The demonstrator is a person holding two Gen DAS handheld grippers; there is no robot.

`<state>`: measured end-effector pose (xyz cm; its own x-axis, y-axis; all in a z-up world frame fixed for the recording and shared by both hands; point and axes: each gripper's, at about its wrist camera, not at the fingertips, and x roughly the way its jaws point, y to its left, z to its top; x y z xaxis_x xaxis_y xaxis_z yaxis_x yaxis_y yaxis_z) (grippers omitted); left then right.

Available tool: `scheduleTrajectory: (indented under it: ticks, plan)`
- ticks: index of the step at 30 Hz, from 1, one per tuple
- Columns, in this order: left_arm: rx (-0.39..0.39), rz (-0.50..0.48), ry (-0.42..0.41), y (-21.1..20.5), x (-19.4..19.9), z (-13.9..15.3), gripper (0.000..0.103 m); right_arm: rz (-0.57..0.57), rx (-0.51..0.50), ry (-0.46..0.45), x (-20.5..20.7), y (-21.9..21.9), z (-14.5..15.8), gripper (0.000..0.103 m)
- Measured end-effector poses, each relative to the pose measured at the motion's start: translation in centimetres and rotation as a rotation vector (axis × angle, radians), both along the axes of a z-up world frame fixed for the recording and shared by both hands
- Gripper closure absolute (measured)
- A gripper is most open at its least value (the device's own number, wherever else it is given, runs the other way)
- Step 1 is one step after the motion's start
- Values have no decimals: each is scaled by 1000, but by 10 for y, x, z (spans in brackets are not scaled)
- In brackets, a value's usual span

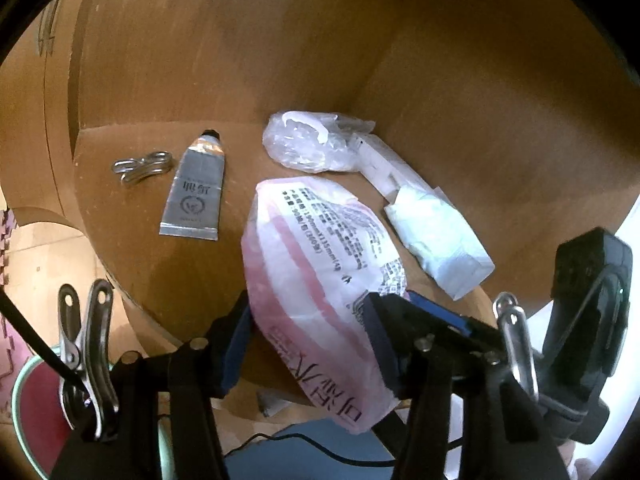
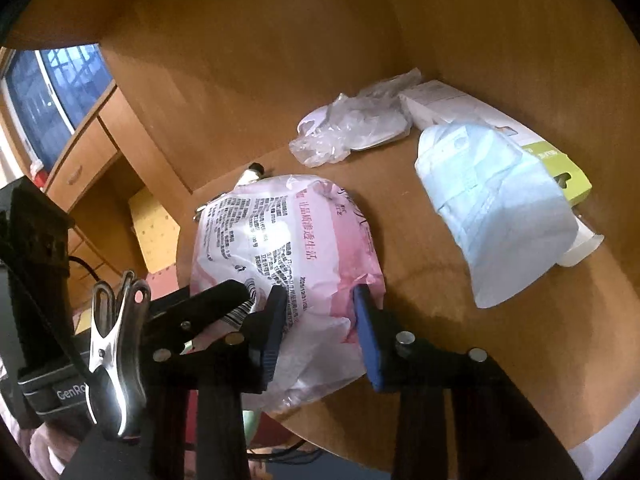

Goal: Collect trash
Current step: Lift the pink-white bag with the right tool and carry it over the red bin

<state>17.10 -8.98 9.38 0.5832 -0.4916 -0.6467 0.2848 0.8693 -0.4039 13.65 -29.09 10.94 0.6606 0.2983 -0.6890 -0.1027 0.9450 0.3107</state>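
Nearest, both grippers worked one pink-and-white bag (image 1: 320, 264) that hung over the worktop's (image 1: 168, 264) front edge. The left gripper (image 1: 308, 344) had its blue pads on either side of the bag's lower end, apparently pinching it. The right gripper (image 2: 318, 320) straddled the bag's crumpled near end, pads against the plastic, clamped on it. Beyond the bag lay a silver tube (image 1: 196, 188) with a metal clip (image 1: 142, 166) beside it on the left, a pale blue packet (image 1: 440, 236) resting on a white box (image 1: 384, 166) on the right, and a clear wrapper (image 1: 308, 146) farthest back, near the wooden wall.
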Motion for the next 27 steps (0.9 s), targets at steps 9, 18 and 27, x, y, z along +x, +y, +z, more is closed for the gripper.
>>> scheduleTrajectory:
  ticks: [9,18,27]
  plan:
    - [-1,32,13,11,-13,0,79,36,53,-45,-10,14,-5,74]
    - [28,119,3,42,-46,8,81,105,236,2,-13,29,-11,77]
    - [44,264,65,106,-86,-4,81,270,187,18,-22,101,-16,77]
